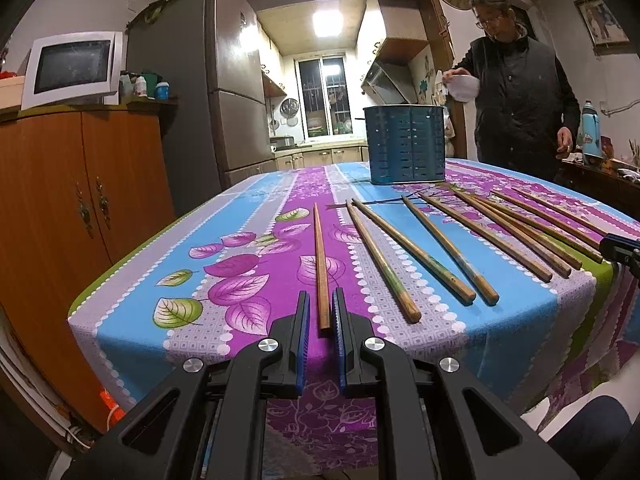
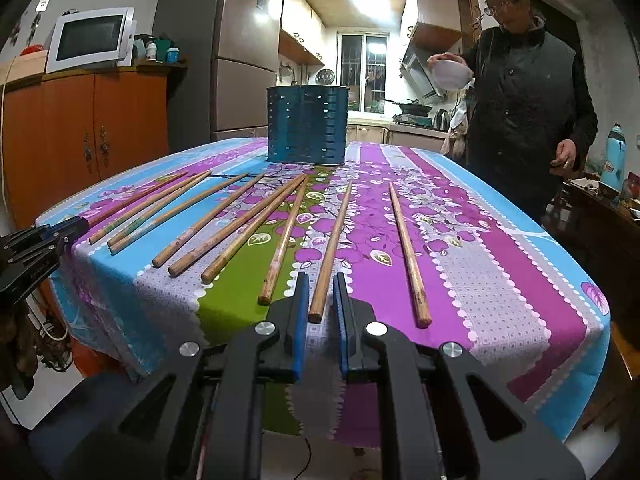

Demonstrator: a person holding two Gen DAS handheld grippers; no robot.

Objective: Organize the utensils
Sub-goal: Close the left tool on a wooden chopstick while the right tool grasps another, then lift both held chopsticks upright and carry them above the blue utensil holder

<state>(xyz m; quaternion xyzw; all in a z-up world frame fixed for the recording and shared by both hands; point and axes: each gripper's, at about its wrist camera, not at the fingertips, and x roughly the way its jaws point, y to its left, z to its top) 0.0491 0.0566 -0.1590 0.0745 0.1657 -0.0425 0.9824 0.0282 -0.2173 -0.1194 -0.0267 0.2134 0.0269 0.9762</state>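
table [image 1: 132, 312] under a smooth printed cloth: vertical bands of blue, purple, grey and green, purple and green leaf motifs, white scalloped dot borders. cloth drapes over the near edge. room is a dim dining area opening onto a lit kitchen with a window at the back. tall grey fridge [image 1: 236, 80] to the left, orange wooden cabinet [image 1: 80, 192] beside it with a white microwave [image 1: 72, 68] on top. a person in a dark jacket [image 2: 528, 92] stands at the far right of the table, a white bowl [image 2: 450, 73] in one hand.

blue holder [image 2: 307, 125], slotted walls, stands upright at the far middle of the table. wooden chopsticks, round and worn, some with faded paint near the thick end, lie fanned across the cloth, thick ends toward the near edge, well short of the holder.

left gripper [image 1: 321, 314]: black frame, blue ribbed pads, clenched on the thick end of the leftmost chopstick [image 1: 320, 264], which lies alone to the left of the rest.

right gripper [image 2: 321, 300]: same build, clamped on the thick end of the second chopstick from the right [image 2: 330, 252]; one more stick [image 2: 408, 256] lies just to its right.
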